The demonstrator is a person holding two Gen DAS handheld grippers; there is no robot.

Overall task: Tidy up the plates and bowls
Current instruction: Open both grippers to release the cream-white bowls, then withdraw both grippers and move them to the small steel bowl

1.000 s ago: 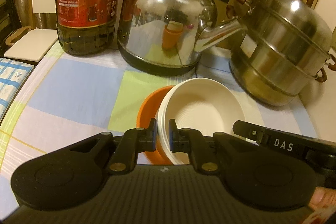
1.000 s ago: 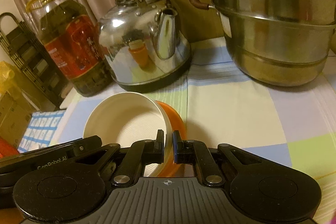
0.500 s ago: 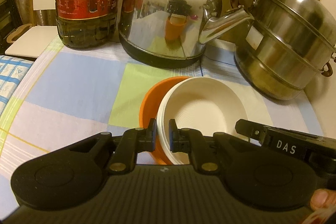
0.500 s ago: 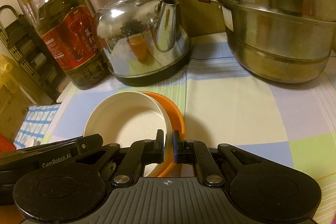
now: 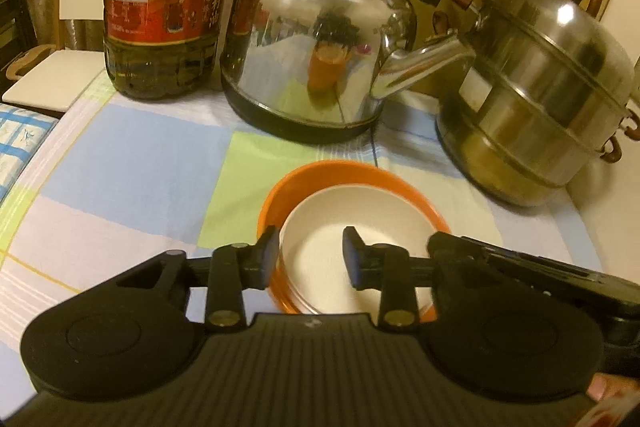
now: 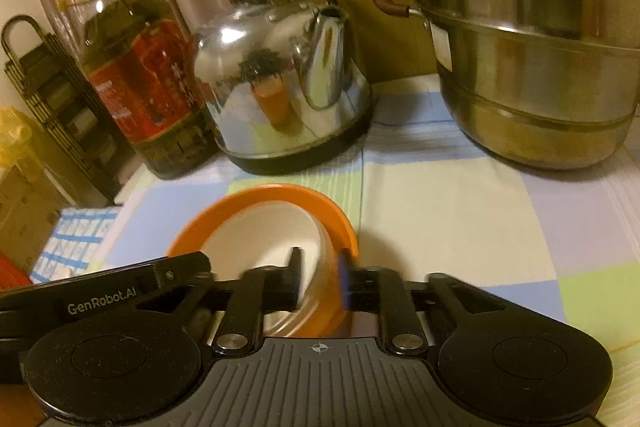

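One smooth white bowl [image 5: 352, 227] nests in one glossy orange bowl [image 5: 280, 195]; left gripper [image 5: 310, 251] fingers spread, right gripper [image 6: 320, 277] seemingly loosened around both rims.

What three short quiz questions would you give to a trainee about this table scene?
1. True or false: the white bowl sits inside the orange bowl.
2. What stands between the oil bottle and the steamer pot? A. kettle B. cup C. frying pan
3. Fill in: the left gripper is ____ (open or shut).

Key: 1 true; 2 A; 3 open.
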